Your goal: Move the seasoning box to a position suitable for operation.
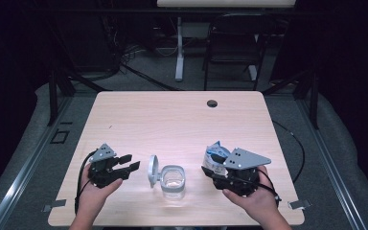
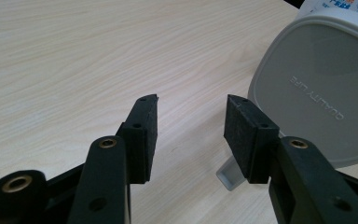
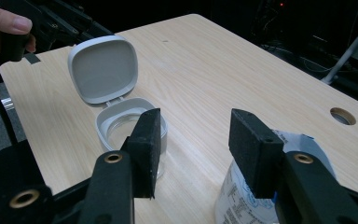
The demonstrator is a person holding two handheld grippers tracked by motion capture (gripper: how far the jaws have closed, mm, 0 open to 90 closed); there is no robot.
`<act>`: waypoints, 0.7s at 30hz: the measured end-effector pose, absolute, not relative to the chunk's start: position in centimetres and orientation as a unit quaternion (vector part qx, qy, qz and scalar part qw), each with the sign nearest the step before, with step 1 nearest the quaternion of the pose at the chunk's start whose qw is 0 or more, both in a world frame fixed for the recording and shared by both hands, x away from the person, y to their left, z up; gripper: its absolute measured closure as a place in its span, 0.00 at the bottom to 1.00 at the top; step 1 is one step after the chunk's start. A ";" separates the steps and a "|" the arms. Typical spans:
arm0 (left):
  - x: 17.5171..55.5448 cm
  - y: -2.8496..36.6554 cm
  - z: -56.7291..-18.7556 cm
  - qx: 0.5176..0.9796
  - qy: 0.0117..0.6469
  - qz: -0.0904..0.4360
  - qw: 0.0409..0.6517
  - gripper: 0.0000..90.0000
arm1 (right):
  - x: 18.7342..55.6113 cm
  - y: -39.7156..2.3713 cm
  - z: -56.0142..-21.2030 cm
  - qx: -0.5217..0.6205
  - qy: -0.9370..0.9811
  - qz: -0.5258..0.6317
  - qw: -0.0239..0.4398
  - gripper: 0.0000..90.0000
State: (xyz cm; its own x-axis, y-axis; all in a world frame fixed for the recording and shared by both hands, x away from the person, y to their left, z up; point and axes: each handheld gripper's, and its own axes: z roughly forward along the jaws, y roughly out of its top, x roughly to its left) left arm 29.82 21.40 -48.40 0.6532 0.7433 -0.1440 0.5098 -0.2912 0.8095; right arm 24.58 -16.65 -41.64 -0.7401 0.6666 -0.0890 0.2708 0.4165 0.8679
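Pale wood table (image 1: 172, 120), dark room | left hand-held gripper (image 1: 124, 166) agape, empty | right hand-held gripper (image 3: 193, 135) agape, empty

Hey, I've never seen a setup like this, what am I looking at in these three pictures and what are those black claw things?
A person sits at a wooden table, each hand holding a hand-operated tool with two black jaws. One picture looks down from above; the other two come from cameras riding on each tool. The left gripper is open and holds nothing. The right gripper is open too, just above a white packet. Between them stands a clear container with its grey hinged lid flipped up.
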 end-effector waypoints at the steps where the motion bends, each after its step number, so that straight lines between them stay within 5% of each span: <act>1: 29.8 21.4 -48.4 0.793 0.395 0.131 0.445 0.61 | 24.6 -16.7 -41.6 0.288 0.813 0.457 0.218 0.60; 21: 29.9 21.5 -48.6 0.792 0.399 0.130 0.444 0.61 | 24.4 -19.0 -41.5 0.314 0.803 0.448 0.238 0.56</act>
